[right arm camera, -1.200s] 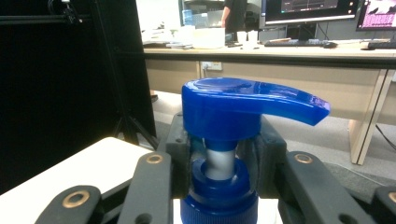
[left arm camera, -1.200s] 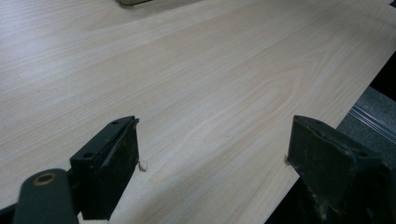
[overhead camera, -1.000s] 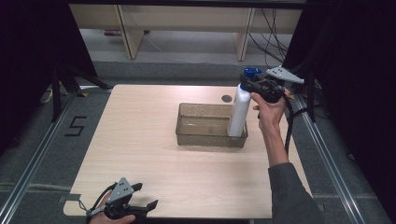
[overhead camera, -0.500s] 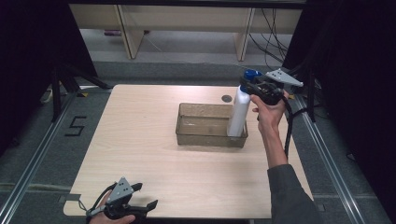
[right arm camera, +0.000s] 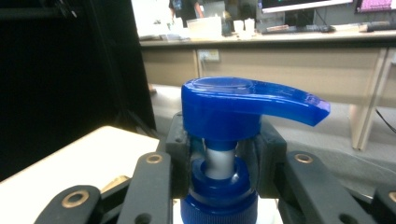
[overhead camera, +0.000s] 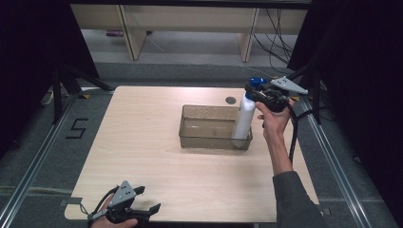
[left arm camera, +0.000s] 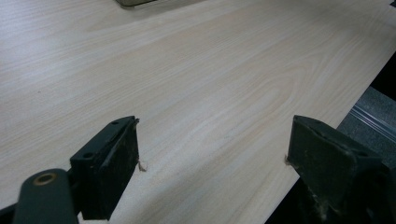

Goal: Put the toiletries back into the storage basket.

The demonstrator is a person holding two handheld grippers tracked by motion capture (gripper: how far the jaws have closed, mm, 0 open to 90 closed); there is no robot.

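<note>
Right gripper (overhead camera: 255, 92): jaws closed on the neck of a white pump bottle (overhead camera: 243, 118), just under its blue pump head (right arm camera: 233, 105); bottle upright, base down inside the right end of a clear rectangular bin (overhead camera: 209, 137) on the wooden table (overhead camera: 142, 142). Left gripper (overhead camera: 145, 209): jaws wide apart, holding nothing, low over the table's near edge, well apart from the bin.
</note>
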